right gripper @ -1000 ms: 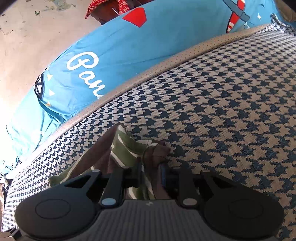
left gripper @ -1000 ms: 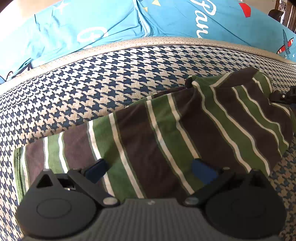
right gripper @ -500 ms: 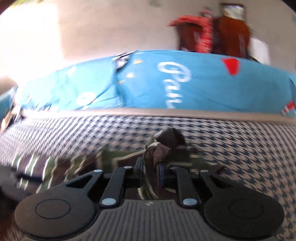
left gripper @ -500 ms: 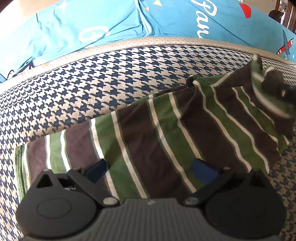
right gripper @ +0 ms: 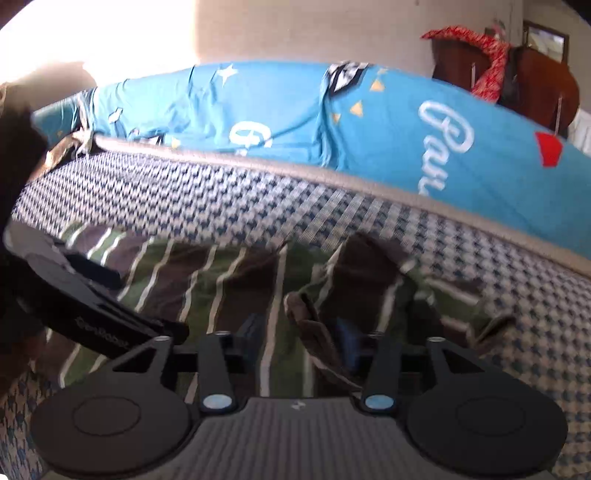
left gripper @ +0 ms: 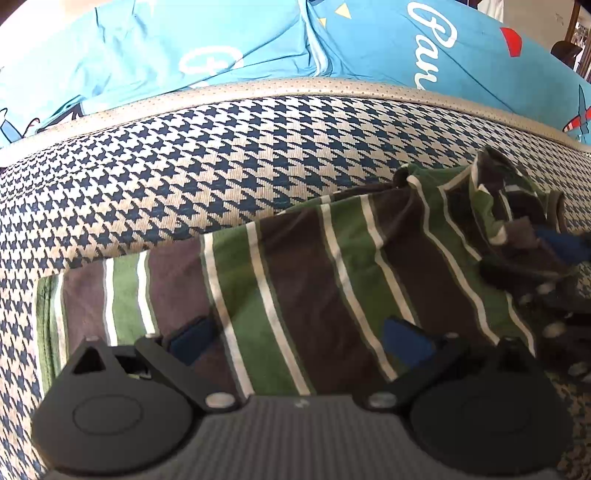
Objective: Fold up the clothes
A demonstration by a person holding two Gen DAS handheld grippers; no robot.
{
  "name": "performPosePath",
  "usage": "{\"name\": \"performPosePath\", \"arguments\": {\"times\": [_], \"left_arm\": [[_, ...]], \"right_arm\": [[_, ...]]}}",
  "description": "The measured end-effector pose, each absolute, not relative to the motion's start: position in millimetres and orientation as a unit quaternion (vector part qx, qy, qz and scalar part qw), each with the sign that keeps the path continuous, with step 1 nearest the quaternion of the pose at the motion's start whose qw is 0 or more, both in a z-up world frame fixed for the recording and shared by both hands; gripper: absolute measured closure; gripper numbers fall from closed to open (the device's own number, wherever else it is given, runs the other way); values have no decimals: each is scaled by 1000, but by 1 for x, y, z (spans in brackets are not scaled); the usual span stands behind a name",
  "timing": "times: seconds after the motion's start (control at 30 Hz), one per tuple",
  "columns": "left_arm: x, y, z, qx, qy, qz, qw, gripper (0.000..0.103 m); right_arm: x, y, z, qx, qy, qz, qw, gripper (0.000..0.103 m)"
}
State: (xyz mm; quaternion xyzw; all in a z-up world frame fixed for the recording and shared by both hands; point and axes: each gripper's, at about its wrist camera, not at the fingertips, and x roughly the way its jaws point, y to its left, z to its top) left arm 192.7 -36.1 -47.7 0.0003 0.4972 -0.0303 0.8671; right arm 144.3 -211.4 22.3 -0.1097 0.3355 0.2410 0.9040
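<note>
Left wrist view: the left gripper (left gripper: 295, 336) sits with jaws wide apart over the striped garment (left gripper: 295, 280), spread on the houndstooth mattress (left gripper: 221, 155).

Right wrist view: the right gripper (right gripper: 299, 332) stands parted around a brown-edged flap (right gripper: 314, 321). A fold-over looks underway; next, settle that flap flat.

A bedroom in a home. A bed with a houndstooth mattress (left gripper: 229, 155) carries bright blue printed bedding (right gripper: 280, 114) along its far edge. Behind it stand a plain wall (right gripper: 314, 33) and dark wooden furniture (right gripper: 535, 85).
</note>
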Motion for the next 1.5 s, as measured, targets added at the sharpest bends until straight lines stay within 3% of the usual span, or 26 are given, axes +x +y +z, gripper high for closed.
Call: {"name": "performPosePath", "arguments": {"times": [0.23,0.57,0.77,1.23,1.5], "left_arm": [[168,34,-24,-4,496,-21,868,0],[173,-15,-39,-2,497,-21,868,0],[168,-18,-39,7,498,-27,867,0],[159,-14,-33,6,498,-38,866,0],[156,-19,-31,10,499,-37,866,0]], "right_arm": [[156,-259,38,-38,347,174,921,56],[177,-325,48,123,369,94,916,56],[174,-299,54,106,350,167,916,56],[170,-280,51,51,405,191,893,56],[170,-308,55,64,401,124,905,56]]}}
